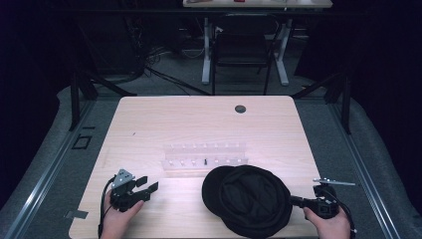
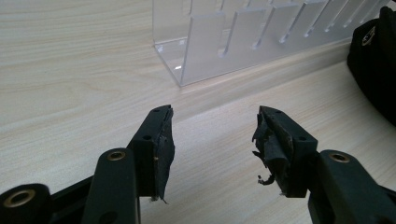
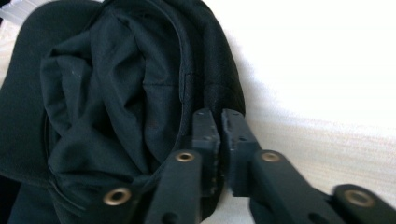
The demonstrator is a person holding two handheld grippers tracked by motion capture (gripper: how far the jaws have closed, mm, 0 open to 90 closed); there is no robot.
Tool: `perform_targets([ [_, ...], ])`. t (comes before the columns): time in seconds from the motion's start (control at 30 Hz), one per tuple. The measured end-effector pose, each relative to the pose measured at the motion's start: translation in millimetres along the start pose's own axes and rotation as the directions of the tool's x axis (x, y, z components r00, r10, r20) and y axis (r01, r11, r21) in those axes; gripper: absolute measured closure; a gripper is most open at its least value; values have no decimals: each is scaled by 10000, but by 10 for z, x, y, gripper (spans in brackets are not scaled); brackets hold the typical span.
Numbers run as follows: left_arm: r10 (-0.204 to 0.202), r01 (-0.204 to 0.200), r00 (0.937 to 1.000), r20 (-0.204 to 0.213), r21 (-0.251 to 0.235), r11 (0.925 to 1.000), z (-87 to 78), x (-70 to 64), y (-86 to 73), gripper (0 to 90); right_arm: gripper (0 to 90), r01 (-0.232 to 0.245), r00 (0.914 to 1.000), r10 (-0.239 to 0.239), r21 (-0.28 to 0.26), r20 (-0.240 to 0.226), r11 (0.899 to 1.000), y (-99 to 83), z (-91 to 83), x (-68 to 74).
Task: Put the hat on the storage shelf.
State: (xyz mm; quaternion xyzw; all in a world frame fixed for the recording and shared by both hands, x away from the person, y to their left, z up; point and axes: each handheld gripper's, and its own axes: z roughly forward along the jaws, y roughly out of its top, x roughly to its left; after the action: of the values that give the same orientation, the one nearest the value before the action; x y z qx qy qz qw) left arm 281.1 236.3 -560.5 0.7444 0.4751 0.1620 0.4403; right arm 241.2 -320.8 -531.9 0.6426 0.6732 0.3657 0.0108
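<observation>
At the near edge of a pale wooden table (image 1: 149, 114), a black cap (image 1: 249, 199) lies upside down, its hollow facing up and its brim toward the left, just in front of a clear slotted rack (image 1: 205, 155). The right gripper (image 1: 297, 201), held in the person's right hand (image 1: 328, 224), has its jaws pressed nearly together on the cap's right-hand rim, the fabric of the band pinched between them. The left gripper (image 1: 147, 184) rests low over bare wood well to the left of the cap, its jaws spread wide and holding nothing. Judging by the hold, the step in hand is lifting or shifting the cap by its band; doing it well likely calls for a firm pinch on the stiffer seam rather than the loose lining, a slow raise so the soft crown does not sag or slip, and the free gripper brought in to steady the brim.
</observation>
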Motion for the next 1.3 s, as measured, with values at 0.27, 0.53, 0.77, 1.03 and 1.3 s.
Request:
perform_targets([
  [0.27,-8,8,10000,-9,-25,10000,-10,0,-3,466,881,11,9982,25,-602,598,9982,121,-11,-67],
  [0.53,-42,42,10000,-21,9,10000,-9,-10,-7,466,875,-123,9982,149,-454,575,9989,213,-3,-137],
  [0.77,42,-42,10000,18,64,10000,-13,-17,-6,466,855,294,9959,-327,402,847,9988,331,-25,-88],
  [1.03,94,-94,9999,35,67,9999,4,-33,-10,466,834,460,9945,-571,1238,875,9912,513,-79,-25],
  [1.3,106,-106,9999,28,35,9999,3,-45,-11,466,800,477,9905,-758,2306,1147,9719,642,-55,60],
])
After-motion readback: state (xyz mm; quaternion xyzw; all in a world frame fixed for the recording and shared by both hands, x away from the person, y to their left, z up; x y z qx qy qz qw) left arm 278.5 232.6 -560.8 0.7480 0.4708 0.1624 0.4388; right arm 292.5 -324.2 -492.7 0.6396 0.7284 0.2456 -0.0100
